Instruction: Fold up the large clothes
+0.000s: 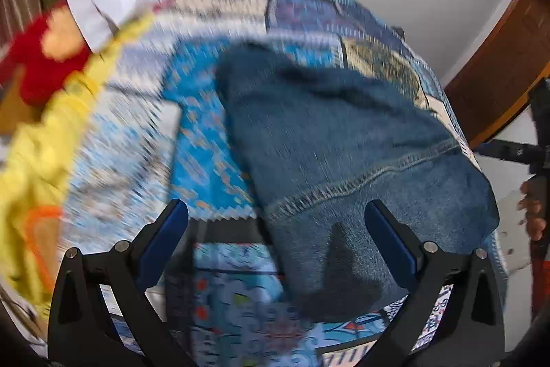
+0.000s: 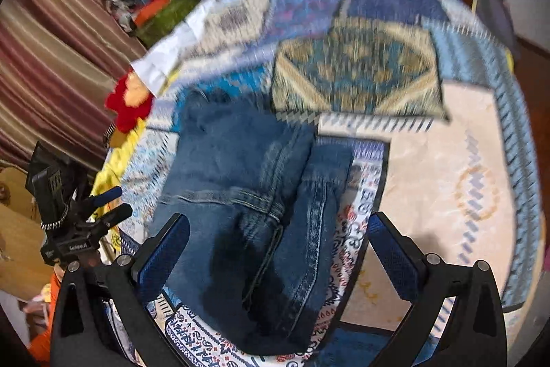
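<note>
The patchwork bedspread (image 2: 357, 71) fills both views, blue and cream panels running away from the cameras, with a yellow cloth (image 1: 37, 140) bunched along its left edge and a red and orange soft toy (image 1: 44, 57) beside a white cloth (image 1: 113, 9) further up that side. Both views are smeared by motion, so fine detail is lost.

On the bedspread lies the pair of jeans (image 2: 247, 195), already doubled into a thick bundle. In the right wrist view its long axis runs from the near edge of the bed away from the camera, leaning a little to the left at the far end, with 1 seamed strip lying along its right side. The near end of the bundle sits directly between the fingers of the right gripper (image 2: 278, 250), below them; I cannot tell whether the pads touch the denim.

In the left wrist view the same bundle lies to the right of centre. Its stitched hem crosses toward the right finger of the left gripper (image 1: 276, 239), while the left finger hangs over bare bedspread.

Both grippers have their jaws spread wide, with nothing pinched in either.

Judging from this, the right gripper is the better centred over the near end, and the left one would have to shift to its right to straddle the denim. Any further fold would probably carry the near end away along that long axis.
</note>
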{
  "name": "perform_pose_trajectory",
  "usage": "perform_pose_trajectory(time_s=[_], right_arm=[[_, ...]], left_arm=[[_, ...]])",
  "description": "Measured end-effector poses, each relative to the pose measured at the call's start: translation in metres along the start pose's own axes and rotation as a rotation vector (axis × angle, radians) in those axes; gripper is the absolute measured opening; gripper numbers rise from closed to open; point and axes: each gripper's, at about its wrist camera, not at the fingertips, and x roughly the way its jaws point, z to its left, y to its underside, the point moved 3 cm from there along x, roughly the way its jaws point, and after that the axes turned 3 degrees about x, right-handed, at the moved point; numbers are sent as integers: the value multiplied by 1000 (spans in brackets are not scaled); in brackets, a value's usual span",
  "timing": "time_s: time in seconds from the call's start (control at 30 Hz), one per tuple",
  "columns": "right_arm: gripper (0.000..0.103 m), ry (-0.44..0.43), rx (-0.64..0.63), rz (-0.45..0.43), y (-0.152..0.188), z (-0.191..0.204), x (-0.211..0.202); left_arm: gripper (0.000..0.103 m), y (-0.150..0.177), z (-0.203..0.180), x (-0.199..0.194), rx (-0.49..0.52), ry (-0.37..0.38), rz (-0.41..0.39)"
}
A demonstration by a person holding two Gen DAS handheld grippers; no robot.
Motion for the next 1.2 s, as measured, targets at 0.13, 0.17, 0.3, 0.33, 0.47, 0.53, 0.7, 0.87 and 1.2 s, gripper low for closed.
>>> perform_pose_trajectory(time_s=[0.13,0.17,0.3,0.33,0.47,0.53,0.7,0.87,1.2], right_arm=[[103,-37,44,107,-3,-9,37],[103,-50,53,128,-4,-10,45],[103,-93,79,202,-6,-11,77],[103,-110,85,230,-7,-10,88],[103,-131,88,251,-12,-1,111],[103,-137,87,245,-15,2,116],[93,-161,114,230,-20,1,120],[58,-192,126,214,-15,3,111],[41,-192,57,115,-14,41,58]], left_arm=[[103,-1,1,33,-91,115,75],[103,-1,2,40,-114,135,89],[103,-9,11,69,-226,204,144],[103,-11,13,78,-255,220,160],[103,-18,16,110,-327,322,211],[103,-21,19,118,-372,357,214],[100,-26,17,125,-386,388,215],[76,-29,6,102,-314,320,174],[60,-58,-30,13,-111,240,29]])
